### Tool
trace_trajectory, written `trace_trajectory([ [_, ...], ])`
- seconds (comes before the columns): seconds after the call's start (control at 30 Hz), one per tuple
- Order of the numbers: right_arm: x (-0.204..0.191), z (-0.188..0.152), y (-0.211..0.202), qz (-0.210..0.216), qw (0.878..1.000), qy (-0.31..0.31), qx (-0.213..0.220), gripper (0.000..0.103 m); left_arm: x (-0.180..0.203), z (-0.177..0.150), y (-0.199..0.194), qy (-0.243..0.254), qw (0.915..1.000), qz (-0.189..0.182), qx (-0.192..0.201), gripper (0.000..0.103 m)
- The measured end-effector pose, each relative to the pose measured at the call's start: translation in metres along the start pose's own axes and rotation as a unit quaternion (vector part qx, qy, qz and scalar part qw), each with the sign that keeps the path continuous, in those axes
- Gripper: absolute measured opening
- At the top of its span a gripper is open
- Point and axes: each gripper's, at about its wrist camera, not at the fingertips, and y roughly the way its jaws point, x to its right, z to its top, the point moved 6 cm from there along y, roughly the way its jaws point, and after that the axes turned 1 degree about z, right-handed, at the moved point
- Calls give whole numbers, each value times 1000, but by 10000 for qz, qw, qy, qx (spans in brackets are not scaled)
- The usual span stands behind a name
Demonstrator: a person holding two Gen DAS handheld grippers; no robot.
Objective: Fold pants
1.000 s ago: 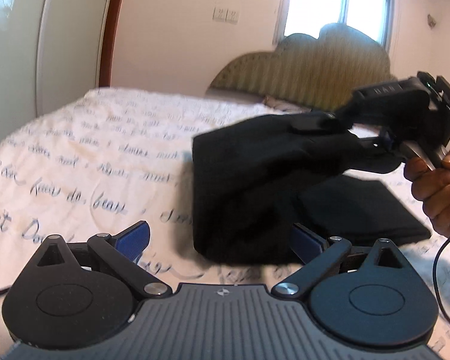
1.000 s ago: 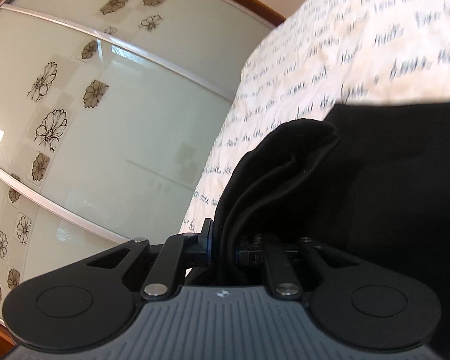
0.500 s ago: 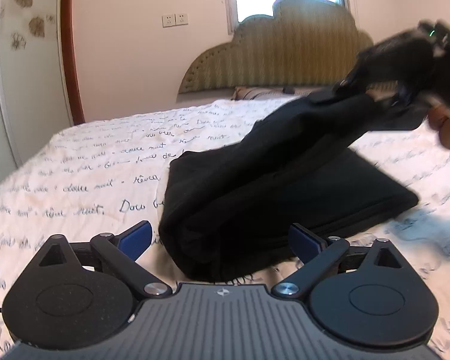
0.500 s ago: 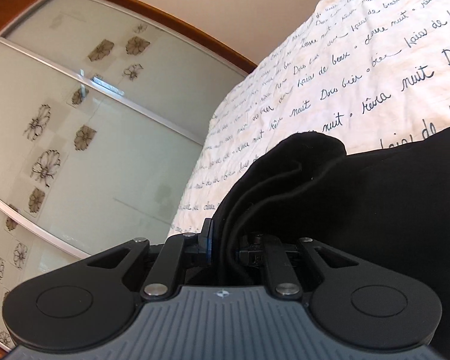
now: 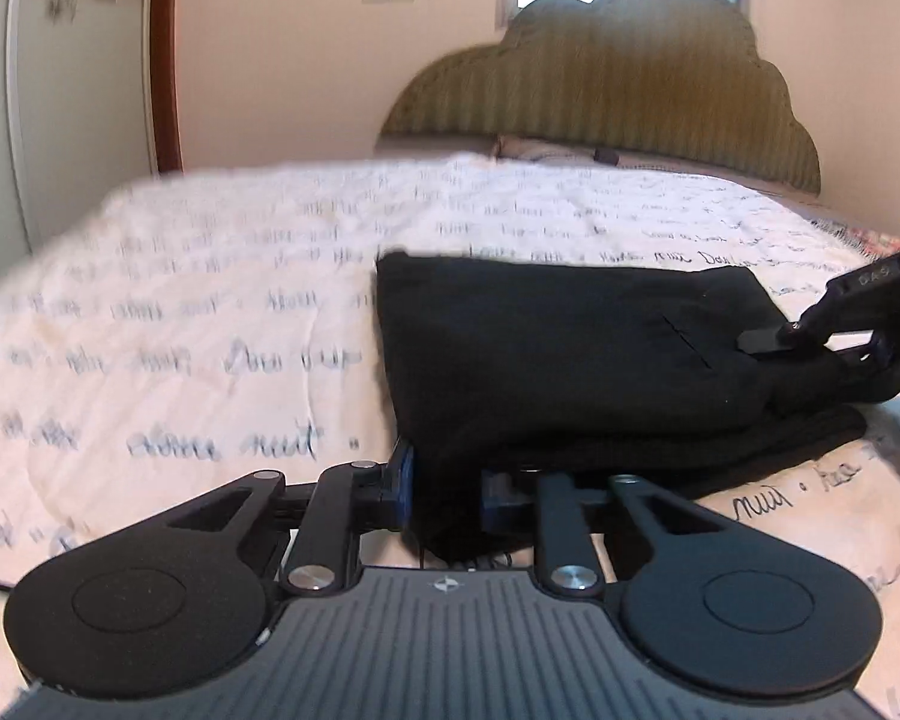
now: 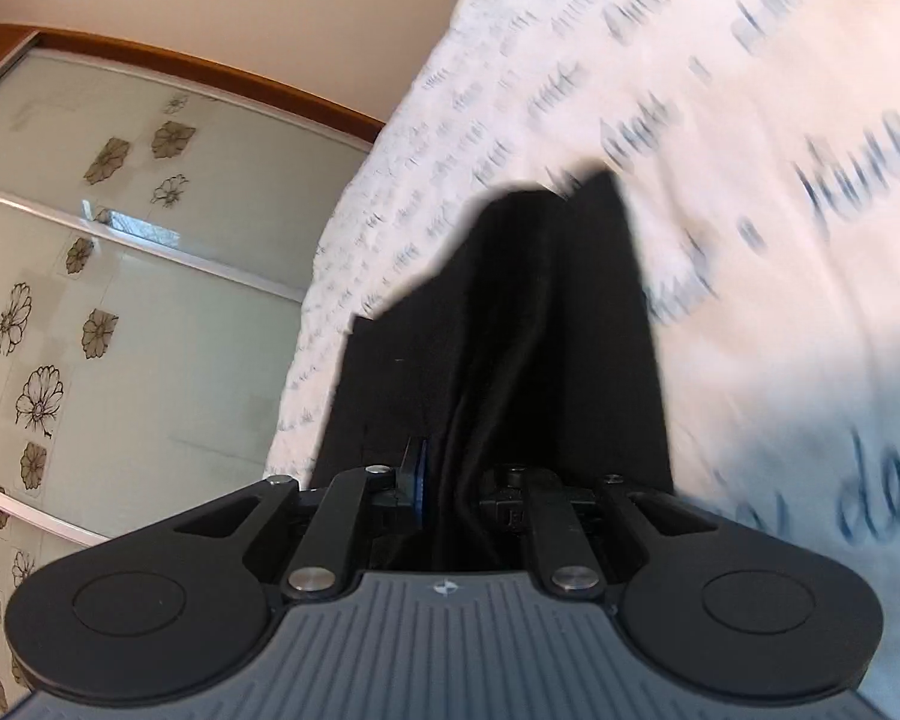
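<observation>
Left wrist view: left gripper fingers have just been closing, now pinching the black pants low centre; right gripper fingers clamp the pants too.

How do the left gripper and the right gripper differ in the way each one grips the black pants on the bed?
The left gripper has just been closing; its jaws now pinch the near corner of the black fabric pants, while the right gripper is clamped on a bunched edge at the far right. The left gripper sits low by the white bedspread with blue script; the right one holds its edge raised. Both are shut on the same pants.
</observation>
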Motion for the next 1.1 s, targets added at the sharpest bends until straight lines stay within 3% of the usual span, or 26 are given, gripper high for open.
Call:
trace_trajectory([
  [0.13, -17, 0, -8, 247, 9993, -213, 174, 12, -7, -2, 7, -169, 9998, -16, -106, 19],
  [0.23, 1, 1, -4, -20, 9999, -110, 69, 12, -4, -6, 9, -80, 9997, -55, -217, 21],
  [0.3, 12, 5, -2, 96, 9998, 157, 63, 11, 1, -5, 8, 73, 9998, -12, -187, 20],
  [0.43, -1, 11, -6, 115, 9997, -65, 219, 12, 2, -7, 11, 141, 9997, -16, -210, 19],
  [0.5, 16, 8, 0, -72, 9998, 194, 41, 11, 2, -6, 11, 149, 9996, 11, -229, 26],
  [0.57, 22, 8, -9, 171, 9984, 522, 137, 12, 0, -5, 6, 216, 9995, -38, -221, 34],
  [0.67, 24, 14, -37, 39, 9962, 675, 556, 20, -10, -6, -14, 303, 9992, -199, -175, 47],
  [0.8, 2, 26, -73, 101, 9905, 389, 1312, 23, -29, 12, -35, -156, 9978, -641, -34, 49],
  [0.9, -37, 33, -52, 470, 9916, 1, 1202, 23, -27, 46, -33, -799, 9910, -989, 414, 49],
  [0.97, -58, 39, -21, 562, 9931, -247, 1003, 29, -14, 62, -20, -826, 9892, -1014, 654, 50],
  [1.03, -67, 43, 12, 384, 9948, -474, 821, 42, 5, 66, 5, -714, 9902, -1090, 500, 50],
  [1.1, -63, 46, 39, -150, 9941, -786, 726, 43, 20, 56, 34, -605, 9913, -1168, 58, 50],
])
